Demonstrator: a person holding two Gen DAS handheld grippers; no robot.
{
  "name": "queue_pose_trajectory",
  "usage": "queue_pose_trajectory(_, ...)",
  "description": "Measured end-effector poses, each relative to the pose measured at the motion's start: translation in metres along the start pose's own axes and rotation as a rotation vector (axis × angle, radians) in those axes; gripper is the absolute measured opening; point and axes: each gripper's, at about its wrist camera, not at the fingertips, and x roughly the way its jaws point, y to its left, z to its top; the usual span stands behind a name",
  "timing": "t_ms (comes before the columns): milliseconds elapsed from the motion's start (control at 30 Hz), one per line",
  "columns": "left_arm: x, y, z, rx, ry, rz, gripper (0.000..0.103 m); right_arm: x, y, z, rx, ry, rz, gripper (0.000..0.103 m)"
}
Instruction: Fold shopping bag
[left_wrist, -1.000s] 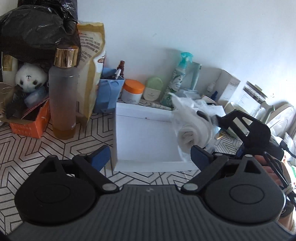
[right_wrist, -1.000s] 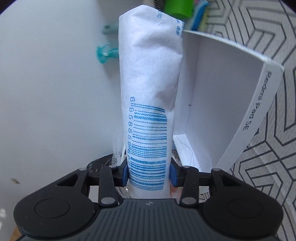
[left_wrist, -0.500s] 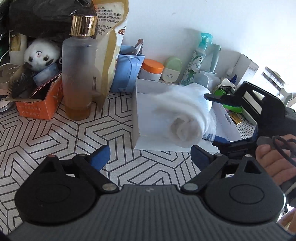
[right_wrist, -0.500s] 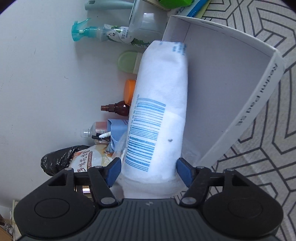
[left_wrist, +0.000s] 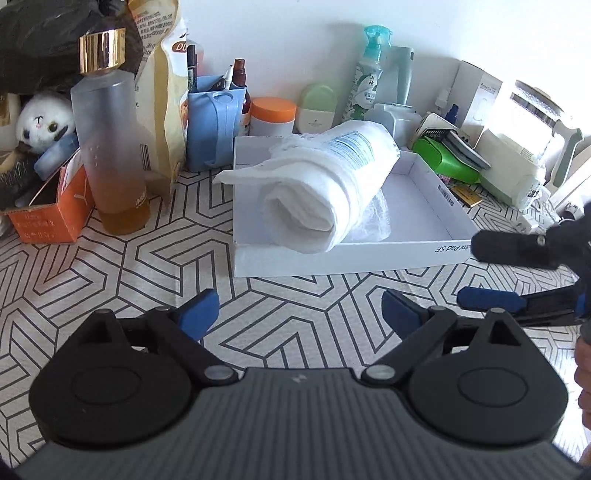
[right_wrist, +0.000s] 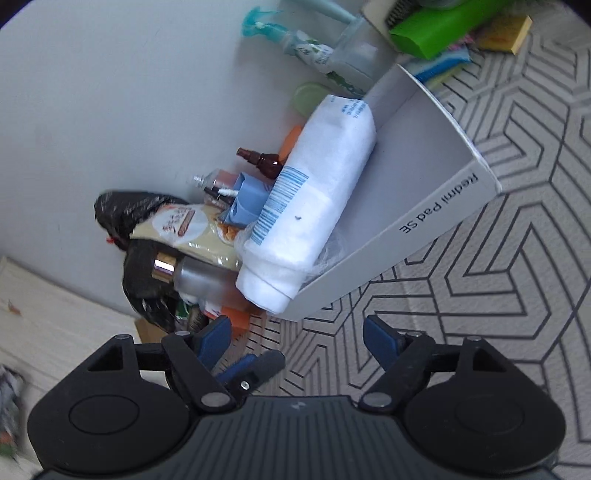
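Left gripper (left_wrist: 300, 314): nearest item in the left wrist view, at 6 o'clock. Jaws were spreading to their widest, nothing between the blue pads, only bare patterned table (left_wrist: 110, 266) beneath.

Right gripper (right_wrist: 297, 338): at 6 o'clock in the right wrist view, and at 3 o'clock in the left wrist view (left_wrist: 498, 275). Jaws were opening, nothing between them; the pads stood clear of the bag.

Open room: a strip of table ran free from the grippers to the box's near wall, and on toward 9 o'clock as far as the orange carton (left_wrist: 48, 218).

Box (left_wrist: 369, 260): white, shallow, open-topped, centre of the left wrist view. Its near wall was low; the right half of its floor was bare.

Bag (left_wrist: 325, 184): white, rolled into a fat cylinder, lying in the box's left half. Long axis ran from 7 o'clock to 1 o'clock in the left wrist view. The spiral end faced the near wall and overhung its rim; the far end pointed at the back clutter. A loose flap trailed over the left wall toward 9 o'clock. The barcode print showed in the right wrist view (right_wrist: 314, 192).

Far edge: frosted bottle (left_wrist: 107, 147) at 10 o'clock, blue holder (left_wrist: 214, 125) at 11, spray bottle (left_wrist: 369, 74) at 1, green case (left_wrist: 447, 158) at 2, all along the wall (left_wrist: 295, 37).
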Motion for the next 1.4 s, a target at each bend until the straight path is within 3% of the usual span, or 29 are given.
queue_pose_trajectory(100,0.005,-0.011,-0.004,0.021,0.041,0.011,0.103,-0.008,0.023,-0.018,-0.291,-0.07,-0.217,0.08)
queue_pose_trajectory(167,0.008,-0.016,-0.007,0.011,0.081,0.012,0.103,-0.012,0.027,-0.024,-0.364,-0.076,-0.256,0.081)
queue_pose_trajectory(267,0.009,-0.026,-0.009,0.027,0.085,0.049,0.103,-0.016,0.025,-0.025,-0.38,-0.104,-0.275,0.086)
queue_pose_trajectory(400,0.009,-0.038,-0.016,0.08,0.062,0.135,0.103,-0.015,0.022,-0.028,-0.405,-0.149,-0.377,0.086)
queue_pose_trajectory(533,0.012,-0.047,-0.023,0.139,0.033,0.199,0.103,-0.021,0.015,-0.031,-0.404,-0.163,-0.391,0.088)
queue_pose_trajectory(800,0.023,-0.057,-0.031,0.188,0.07,0.205,0.103,-0.018,0.015,-0.039,-0.475,-0.181,-0.469,0.093)
queue_pose_trajectory(967,0.021,-0.062,-0.034,0.238,0.039,0.276,0.103,-0.023,0.011,-0.037,-0.442,-0.177,-0.468,0.094)
queue_pose_trajectory(1400,0.016,-0.057,-0.031,0.202,0.037,0.262,0.103,-0.017,0.015,-0.043,-0.472,-0.167,-0.489,0.098)
